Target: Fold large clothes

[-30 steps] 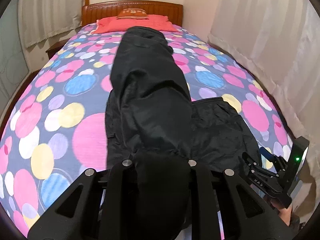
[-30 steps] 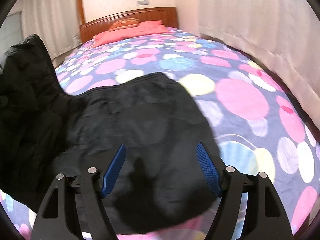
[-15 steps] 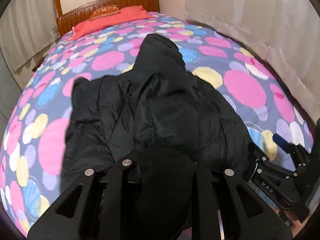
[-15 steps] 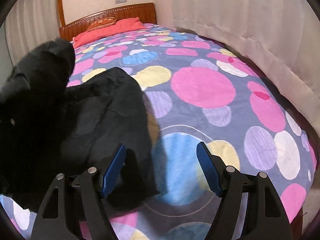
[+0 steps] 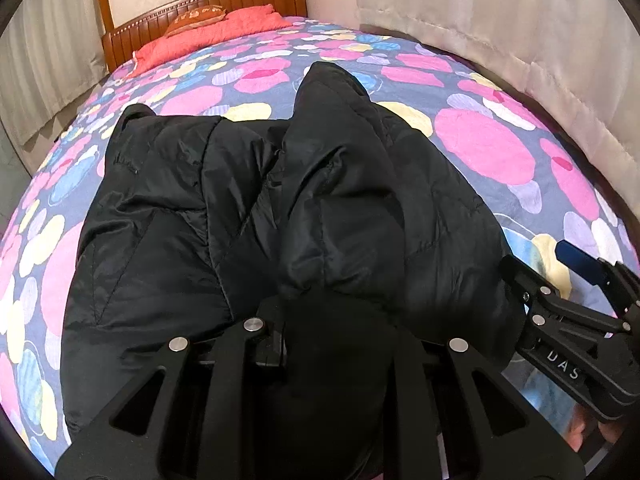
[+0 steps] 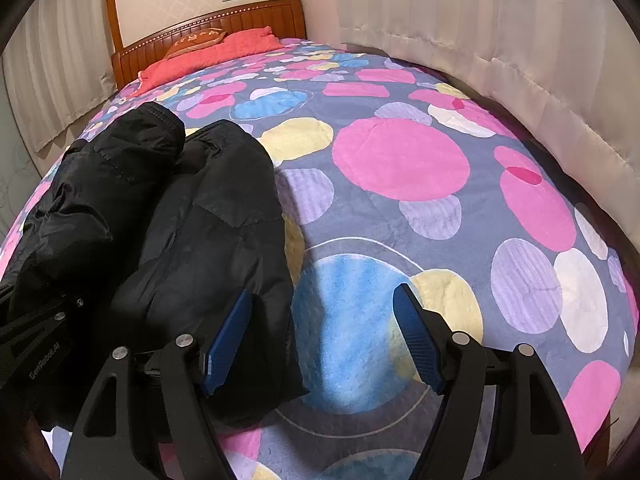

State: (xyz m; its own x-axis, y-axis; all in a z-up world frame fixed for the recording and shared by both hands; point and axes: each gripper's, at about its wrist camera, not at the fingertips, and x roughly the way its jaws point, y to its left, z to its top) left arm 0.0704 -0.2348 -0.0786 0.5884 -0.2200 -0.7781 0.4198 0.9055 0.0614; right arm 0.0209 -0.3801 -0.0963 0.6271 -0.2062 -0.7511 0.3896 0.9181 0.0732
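A black padded jacket (image 5: 160, 208) lies spread on the near end of the bed, with one part folded over its middle in a raised ridge (image 5: 336, 152). My left gripper (image 5: 336, 332) is shut on a bunch of that black fabric, which drapes over and hides its fingertips. In the right wrist view the jacket (image 6: 180, 220) lies to the left. My right gripper (image 6: 322, 336) stands open over the bedspread at the jacket's right edge, its left blue pad (image 6: 228, 340) beside the fabric, nothing between the pads. It also shows in the left wrist view as the right gripper (image 5: 548, 268).
The bedspread (image 6: 400, 160) is purple with pink, yellow and blue dots. A red pillow (image 5: 208, 36) and wooden headboard (image 5: 208, 4) stand at the far end. Pale curtains (image 6: 500, 40) hang close along the bed's right side. The left gripper (image 6: 36, 340) shows at the far left.
My left gripper has carried its part of the jacket down and across, so the long raised stretch now lies bunched over the body. The right gripper slid right, off the jacket.
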